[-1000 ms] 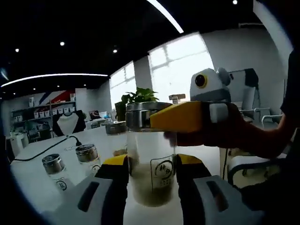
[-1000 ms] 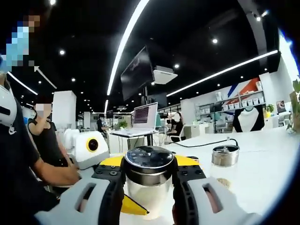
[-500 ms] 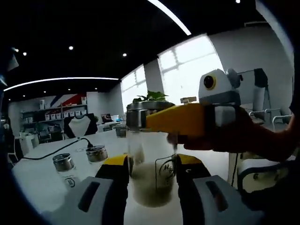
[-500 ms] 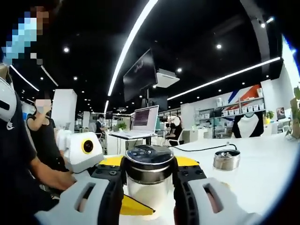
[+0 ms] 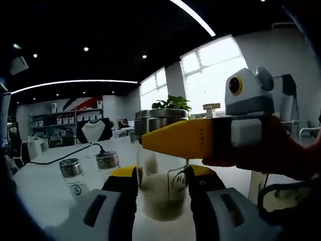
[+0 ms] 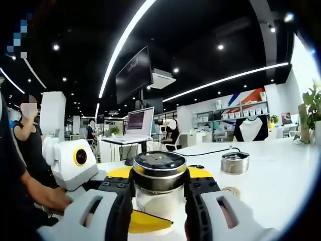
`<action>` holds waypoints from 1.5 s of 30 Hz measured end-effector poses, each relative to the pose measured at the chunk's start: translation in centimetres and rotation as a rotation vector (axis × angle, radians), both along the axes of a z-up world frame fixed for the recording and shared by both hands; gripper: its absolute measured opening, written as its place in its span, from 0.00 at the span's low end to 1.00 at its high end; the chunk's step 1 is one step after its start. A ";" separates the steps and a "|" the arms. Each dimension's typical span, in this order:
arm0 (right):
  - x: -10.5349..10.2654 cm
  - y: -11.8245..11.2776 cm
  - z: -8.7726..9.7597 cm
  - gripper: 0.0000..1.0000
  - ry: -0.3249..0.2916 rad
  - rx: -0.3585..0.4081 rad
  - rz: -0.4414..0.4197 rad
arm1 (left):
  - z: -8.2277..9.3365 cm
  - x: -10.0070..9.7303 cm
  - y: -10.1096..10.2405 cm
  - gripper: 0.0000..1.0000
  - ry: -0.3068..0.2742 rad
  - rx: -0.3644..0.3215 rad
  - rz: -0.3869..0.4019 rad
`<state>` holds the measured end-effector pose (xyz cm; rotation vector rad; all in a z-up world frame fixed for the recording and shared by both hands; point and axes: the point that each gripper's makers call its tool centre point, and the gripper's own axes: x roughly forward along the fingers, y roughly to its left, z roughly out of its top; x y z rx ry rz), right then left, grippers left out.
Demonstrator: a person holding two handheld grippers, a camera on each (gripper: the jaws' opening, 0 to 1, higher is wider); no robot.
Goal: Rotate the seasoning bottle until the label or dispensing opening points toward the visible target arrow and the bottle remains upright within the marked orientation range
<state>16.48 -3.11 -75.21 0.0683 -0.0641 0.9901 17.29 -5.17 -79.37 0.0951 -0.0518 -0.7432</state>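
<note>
A glass seasoning bottle [image 5: 159, 193] with pale powder, a printed label [image 5: 177, 179] and a steel lid [image 5: 161, 116] stands upright on the white table [image 5: 45, 196]. My left gripper [image 5: 161, 175] is shut on the bottle's glass body. My right gripper [image 5: 160, 133] comes in from the right, its yellow jaw lying across the lid. In the right gripper view the lid [image 6: 159, 168] sits clamped between the jaws of the right gripper [image 6: 159, 183]. The left gripper [image 6: 148, 220] reaches in low from the left, held by a person's hand [image 6: 52, 198].
Two smaller lidded jars [image 5: 71, 169] [image 5: 107, 160] stand left of the bottle, beside a black cable [image 5: 60, 154]. Another jar [image 6: 234, 163] stands to the right in the right gripper view. A plant [image 5: 173, 104] is behind. A laptop [image 6: 138, 125] and people are at far desks.
The right gripper has swung around the lid: its jaw reaches further left in the left gripper view, and the left gripper has slid left in the right gripper view. The bottle stays upright.
</note>
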 end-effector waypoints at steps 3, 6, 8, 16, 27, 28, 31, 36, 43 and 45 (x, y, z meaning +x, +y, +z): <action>0.0 0.1 -0.3 0.37 -0.006 -0.019 0.015 | -0.4 0.1 -0.2 0.42 0.045 0.008 -0.029; 0.1 -0.2 -0.3 0.37 -0.012 -0.012 0.027 | -0.4 -0.2 -0.3 0.42 0.027 0.037 -0.044; 0.1 -0.5 -0.1 0.37 -0.016 -0.008 0.030 | -0.2 -0.4 -0.1 0.42 0.025 0.044 -0.058; 1.5 -2.9 0.9 0.37 -0.043 0.008 0.022 | -0.1 -0.3 2.9 0.59 0.082 -0.031 -0.081; 2.9 -5.2 1.3 0.37 -0.060 -0.032 0.005 | -0.3 0.0 6.8 0.76 0.030 0.019 -0.015; 3.1 -5.5 1.2 0.37 -0.058 -0.033 0.004 | -0.2 0.0 7.3 0.77 0.019 0.021 -0.004; 3.4 -6.1 1.1 0.37 -0.055 -0.027 0.003 | -0.2 0.1 8.5 0.80 0.012 0.015 0.016; 4.1 -7.3 1.3 0.37 -0.034 0.001 -0.001 | -0.7 0.3 10.0 0.93 0.025 0.026 0.028; 4.8 -8.8 2.0 0.37 -0.074 -0.025 -0.011 | -0.6 0.5 11.3 1.00 0.041 -0.032 0.045; 5.1 -9.2 2.1 0.37 -0.079 -0.031 -0.016 | -0.7 0.5 11.4 1.00 0.045 -0.036 0.049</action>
